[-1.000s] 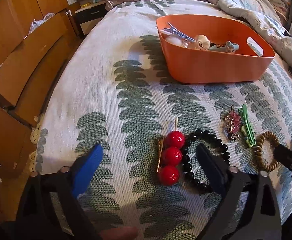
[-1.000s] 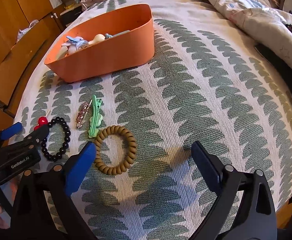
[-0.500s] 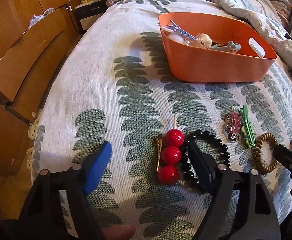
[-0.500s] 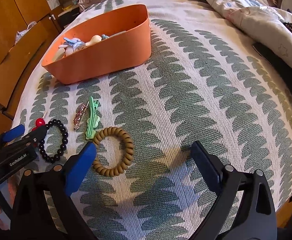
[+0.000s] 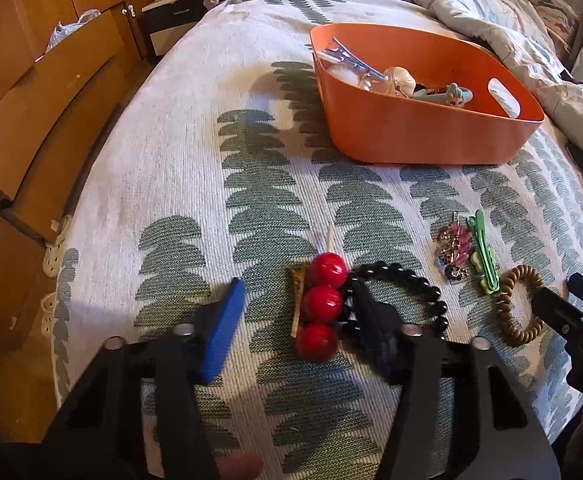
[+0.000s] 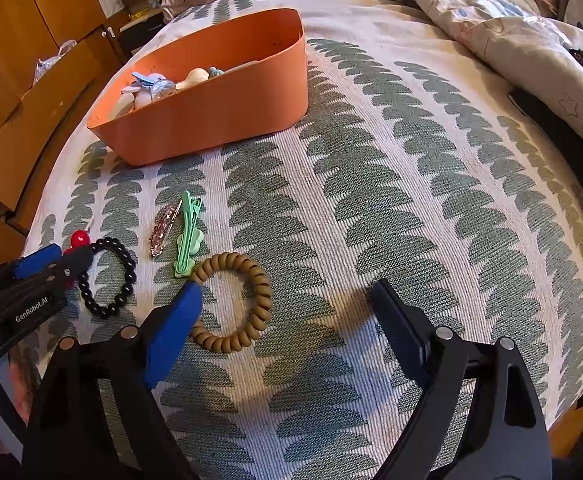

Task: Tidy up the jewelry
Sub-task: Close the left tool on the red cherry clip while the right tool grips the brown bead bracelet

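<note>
Left wrist: red-ball clip [image 5: 320, 306] between closing left claw [image 5: 297, 330] jaws.

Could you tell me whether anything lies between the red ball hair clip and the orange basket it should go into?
Nothing visible does: only bare bedspread lies between the red ball hair clip and the orange basket.

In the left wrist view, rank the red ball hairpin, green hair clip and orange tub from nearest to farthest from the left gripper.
1. Red three-ball hairpin: between the closing fingers of the left gripper.
2. Green plastic hair clip: off to the right.
3. Orange plastic tub: far back, right.
</note>
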A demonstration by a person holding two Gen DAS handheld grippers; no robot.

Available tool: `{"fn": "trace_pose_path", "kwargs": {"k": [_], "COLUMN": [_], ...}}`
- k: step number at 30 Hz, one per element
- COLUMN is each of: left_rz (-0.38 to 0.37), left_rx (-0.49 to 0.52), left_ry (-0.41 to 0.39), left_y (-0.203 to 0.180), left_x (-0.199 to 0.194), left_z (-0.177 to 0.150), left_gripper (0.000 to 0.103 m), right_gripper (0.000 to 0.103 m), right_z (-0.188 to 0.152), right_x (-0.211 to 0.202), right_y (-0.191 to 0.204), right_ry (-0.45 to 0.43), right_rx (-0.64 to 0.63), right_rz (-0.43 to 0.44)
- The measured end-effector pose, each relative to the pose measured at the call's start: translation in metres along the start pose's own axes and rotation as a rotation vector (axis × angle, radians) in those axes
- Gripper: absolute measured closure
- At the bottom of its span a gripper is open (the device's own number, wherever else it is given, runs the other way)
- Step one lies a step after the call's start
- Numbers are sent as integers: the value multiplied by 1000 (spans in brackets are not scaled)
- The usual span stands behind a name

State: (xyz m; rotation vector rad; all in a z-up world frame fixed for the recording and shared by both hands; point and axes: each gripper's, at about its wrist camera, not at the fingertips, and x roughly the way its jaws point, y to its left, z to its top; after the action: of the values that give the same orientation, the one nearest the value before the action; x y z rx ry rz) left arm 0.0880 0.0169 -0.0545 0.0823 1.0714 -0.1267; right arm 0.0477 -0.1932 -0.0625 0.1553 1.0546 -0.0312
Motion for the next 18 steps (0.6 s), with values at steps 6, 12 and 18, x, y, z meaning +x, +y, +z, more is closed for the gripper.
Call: {"fn": "trace_pose_path", "kwargs": {"k": [6,12,18], "left_rz": [-4,-13,-25], "left_rx": [-5,-8,-8], "left_ry": [3,3,3], "left_y": [2,4,6], "left_x": [1,4,4], "left_z": [1,2,1], "left_gripper": [51,52,53], "right_gripper": [17,17,26], "right_z": [0,-1,-2], "right_x": [3,6,9], "right_y": [-2,0,3], "right_ry": [9,13,10], "right_rx": [8,7,-9], "right_rz": [-6,-22,-72]}}
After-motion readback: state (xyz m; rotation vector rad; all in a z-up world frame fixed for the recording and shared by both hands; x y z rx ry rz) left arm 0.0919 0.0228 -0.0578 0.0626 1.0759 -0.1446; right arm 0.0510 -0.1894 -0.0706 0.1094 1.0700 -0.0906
